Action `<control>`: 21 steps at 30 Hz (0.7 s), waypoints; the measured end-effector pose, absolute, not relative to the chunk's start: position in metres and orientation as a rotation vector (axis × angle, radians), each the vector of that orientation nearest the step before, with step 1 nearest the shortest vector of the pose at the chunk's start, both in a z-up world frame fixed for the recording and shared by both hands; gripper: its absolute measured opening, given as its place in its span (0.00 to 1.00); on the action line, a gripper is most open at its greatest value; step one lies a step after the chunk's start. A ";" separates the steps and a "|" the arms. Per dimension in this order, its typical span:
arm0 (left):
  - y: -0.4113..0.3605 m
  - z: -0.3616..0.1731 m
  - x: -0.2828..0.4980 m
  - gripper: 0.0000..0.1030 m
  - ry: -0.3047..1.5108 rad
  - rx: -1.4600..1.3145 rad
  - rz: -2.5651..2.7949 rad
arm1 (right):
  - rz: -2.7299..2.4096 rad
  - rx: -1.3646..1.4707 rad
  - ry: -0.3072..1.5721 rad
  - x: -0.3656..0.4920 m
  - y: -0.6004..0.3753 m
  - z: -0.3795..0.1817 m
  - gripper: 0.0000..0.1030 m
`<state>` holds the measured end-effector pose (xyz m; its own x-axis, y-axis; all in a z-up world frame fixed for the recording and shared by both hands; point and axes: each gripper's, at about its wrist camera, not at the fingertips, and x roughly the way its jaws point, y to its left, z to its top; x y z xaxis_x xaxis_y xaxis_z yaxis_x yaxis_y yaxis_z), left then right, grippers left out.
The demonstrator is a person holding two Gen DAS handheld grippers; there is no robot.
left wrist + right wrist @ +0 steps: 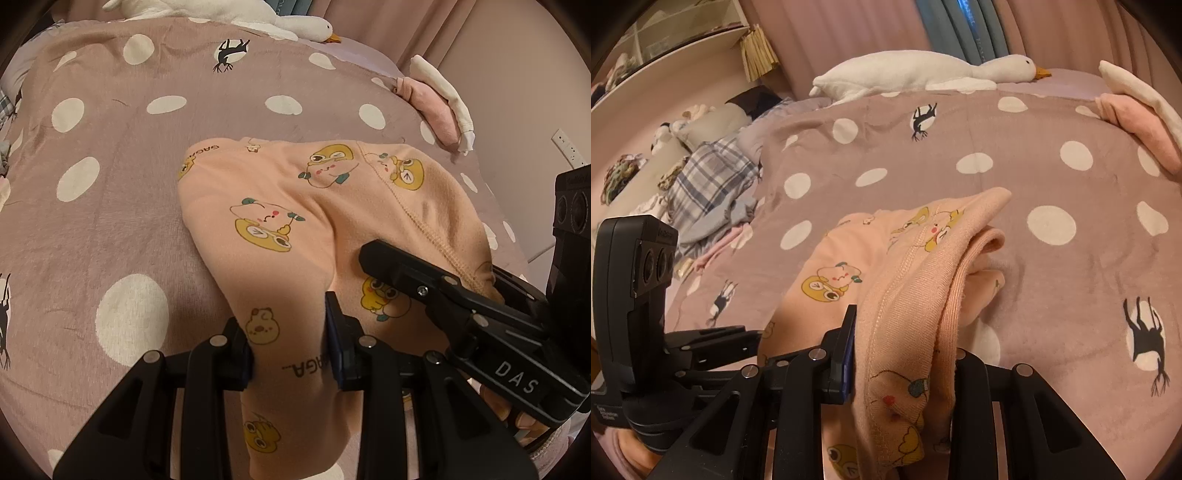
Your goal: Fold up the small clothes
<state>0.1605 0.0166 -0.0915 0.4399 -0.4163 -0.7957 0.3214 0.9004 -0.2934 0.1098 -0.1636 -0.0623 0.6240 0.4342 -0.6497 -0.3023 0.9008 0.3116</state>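
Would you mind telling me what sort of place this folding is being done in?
Most likely a bedroom: a polka-dot blanket covers a bed, a plush goose lies by the curtains, and pillows sit alongside.

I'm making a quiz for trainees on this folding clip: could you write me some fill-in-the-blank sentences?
1. Both grippers are shut on the peach ____ garment.
2. The blanket has white ____ on it.
3. The white plush toy at the far edge is a ____.
Missing words: cartoon-print; dots; goose
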 end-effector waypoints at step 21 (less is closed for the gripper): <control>0.013 -0.100 0.169 0.31 1.039 -0.101 -0.446 | 0.423 0.184 0.816 0.121 -0.163 -0.073 0.29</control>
